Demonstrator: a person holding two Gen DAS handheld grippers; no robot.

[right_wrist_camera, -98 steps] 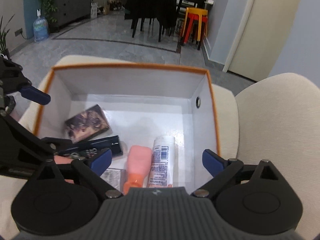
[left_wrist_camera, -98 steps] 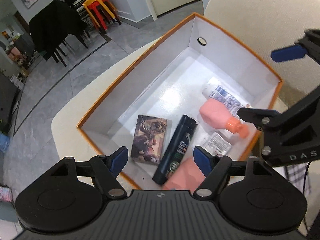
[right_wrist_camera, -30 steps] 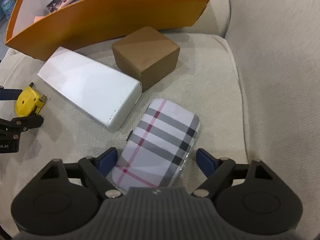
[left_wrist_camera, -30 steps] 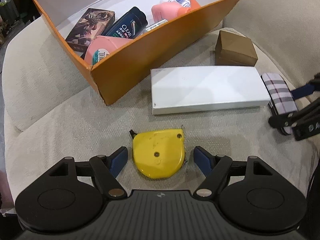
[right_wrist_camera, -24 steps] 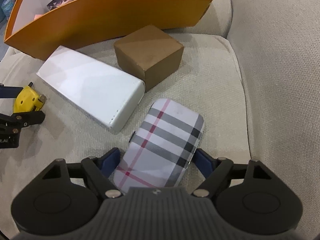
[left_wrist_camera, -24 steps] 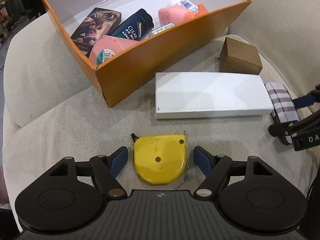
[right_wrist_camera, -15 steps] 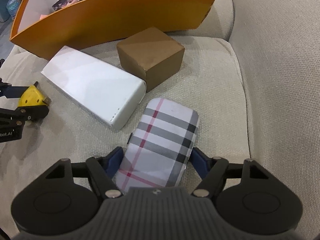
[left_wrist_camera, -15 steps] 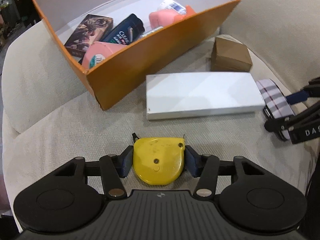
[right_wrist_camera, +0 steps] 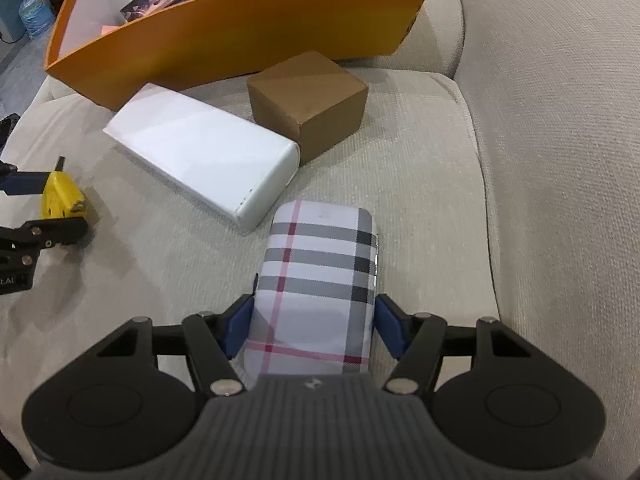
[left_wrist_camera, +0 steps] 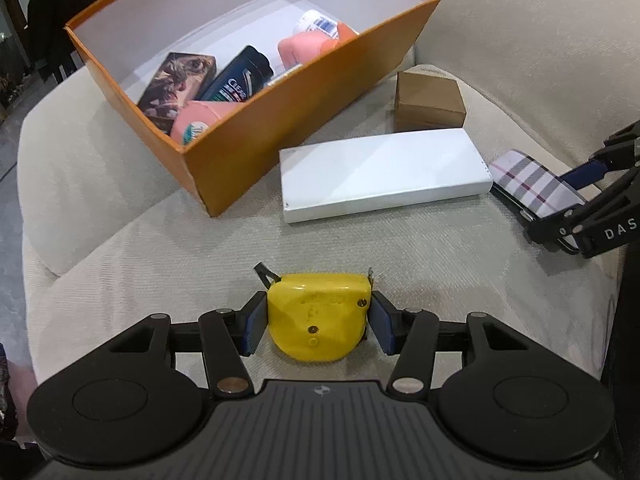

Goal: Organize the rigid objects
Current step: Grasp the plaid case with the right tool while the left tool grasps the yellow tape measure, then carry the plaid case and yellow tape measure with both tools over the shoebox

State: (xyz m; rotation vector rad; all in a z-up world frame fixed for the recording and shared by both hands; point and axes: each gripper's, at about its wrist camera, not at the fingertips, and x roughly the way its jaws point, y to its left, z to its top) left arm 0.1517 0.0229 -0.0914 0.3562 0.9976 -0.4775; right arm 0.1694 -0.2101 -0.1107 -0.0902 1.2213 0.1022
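Observation:
My left gripper (left_wrist_camera: pixel 318 326) is shut on a yellow tape measure (left_wrist_camera: pixel 318 320) and holds it just above the beige sofa seat; it also shows in the right wrist view (right_wrist_camera: pixel 60 196). My right gripper (right_wrist_camera: pixel 312 330) is shut on a plaid case (right_wrist_camera: pixel 320 280), white with grey and red stripes, seen from the side in the left wrist view (left_wrist_camera: pixel 532 186). The orange box (left_wrist_camera: pixel 256 128) stands at the back of the seat and holds a dark bottle (left_wrist_camera: pixel 236 80), pink bottles, a white tube and a printed pack (left_wrist_camera: pixel 176 80).
A flat white box (left_wrist_camera: pixel 384 174) and a small brown cardboard box (left_wrist_camera: pixel 430 100) lie on the seat between the grippers and the orange box (right_wrist_camera: pixel 240 28). The sofa backrest (right_wrist_camera: pixel 560 120) rises on the right. The seat's left edge drops to grey floor.
Both grippers came from over the orange box down to the seat. The left jaws closed on the tape measure and the right jaws closed on the plaid case, which turned straight and lifted slightly.

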